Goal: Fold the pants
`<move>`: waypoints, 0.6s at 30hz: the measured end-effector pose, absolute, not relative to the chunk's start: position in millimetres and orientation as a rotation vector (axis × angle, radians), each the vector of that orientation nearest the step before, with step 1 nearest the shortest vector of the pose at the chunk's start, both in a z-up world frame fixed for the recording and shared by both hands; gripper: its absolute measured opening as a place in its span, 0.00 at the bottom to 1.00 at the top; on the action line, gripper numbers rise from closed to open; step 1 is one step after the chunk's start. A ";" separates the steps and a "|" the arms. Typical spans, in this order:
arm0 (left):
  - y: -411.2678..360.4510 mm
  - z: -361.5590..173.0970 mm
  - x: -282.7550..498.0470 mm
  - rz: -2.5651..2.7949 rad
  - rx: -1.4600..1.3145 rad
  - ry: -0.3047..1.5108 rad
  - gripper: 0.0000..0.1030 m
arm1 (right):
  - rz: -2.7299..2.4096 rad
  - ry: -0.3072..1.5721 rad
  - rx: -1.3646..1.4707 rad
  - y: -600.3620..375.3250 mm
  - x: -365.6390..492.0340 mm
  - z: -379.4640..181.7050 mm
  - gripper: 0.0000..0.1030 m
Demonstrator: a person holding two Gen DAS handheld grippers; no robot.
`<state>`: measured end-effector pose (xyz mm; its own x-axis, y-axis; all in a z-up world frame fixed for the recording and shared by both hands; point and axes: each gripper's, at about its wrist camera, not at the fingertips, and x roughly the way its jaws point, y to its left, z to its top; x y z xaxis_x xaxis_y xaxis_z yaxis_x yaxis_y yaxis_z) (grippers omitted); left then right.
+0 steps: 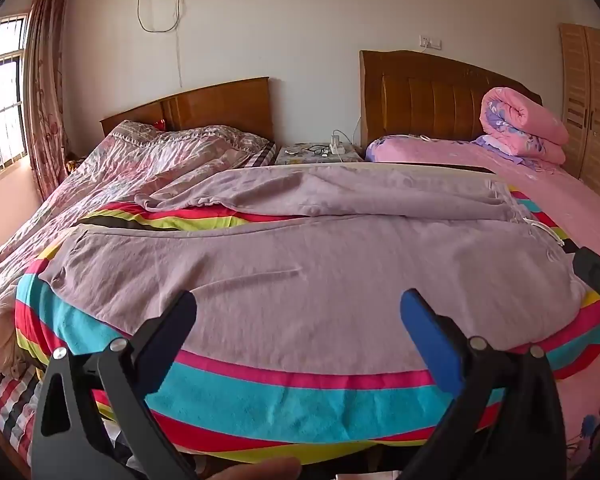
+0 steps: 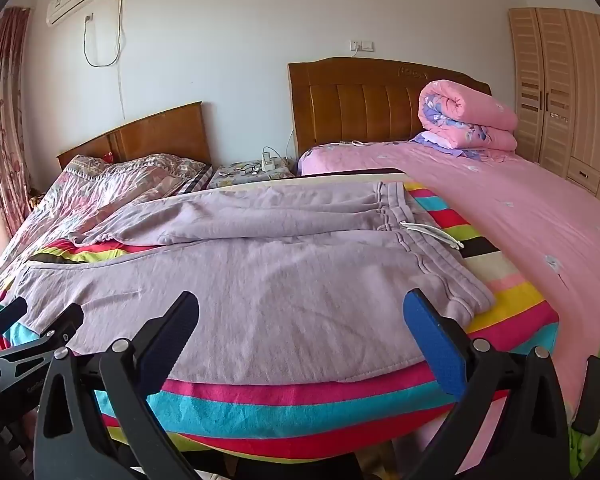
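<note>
Lilac sweatpants lie spread flat on a striped towel, waistband with white drawstring at the right, both legs running left, the far leg rumpled. My left gripper is open and empty, held over the near edge of the pants' left part. My right gripper is open and empty over the near edge close to the waistband. The left gripper also shows at the left edge of the right wrist view; the right gripper's tip shows at the right edge of the left wrist view.
The towel covers a raised board between two beds: a rumpled patterned quilt on the left, a pink sheet with a rolled pink duvet on the right. A nightstand stands behind. A wardrobe is at far right.
</note>
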<state>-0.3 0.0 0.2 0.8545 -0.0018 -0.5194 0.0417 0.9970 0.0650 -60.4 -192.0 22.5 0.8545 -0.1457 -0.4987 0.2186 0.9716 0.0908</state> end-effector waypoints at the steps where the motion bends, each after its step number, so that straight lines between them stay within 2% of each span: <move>1: -0.1 0.2 -0.4 -0.024 0.075 0.547 0.99 | -0.191 0.513 0.147 -192.0 -60.3 22.3 0.96; 18: -2.1 -4.6 1.7 -0.025 0.076 0.561 0.99 | -0.189 0.524 0.152 -192.9 -59.0 18.5 0.96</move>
<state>1.7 -2.1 -4.6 0.8466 -0.0028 -0.5322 0.0441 0.9969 0.0649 -59.0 -192.9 18.5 0.8493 -0.1404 -0.5089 0.2179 0.9713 0.0956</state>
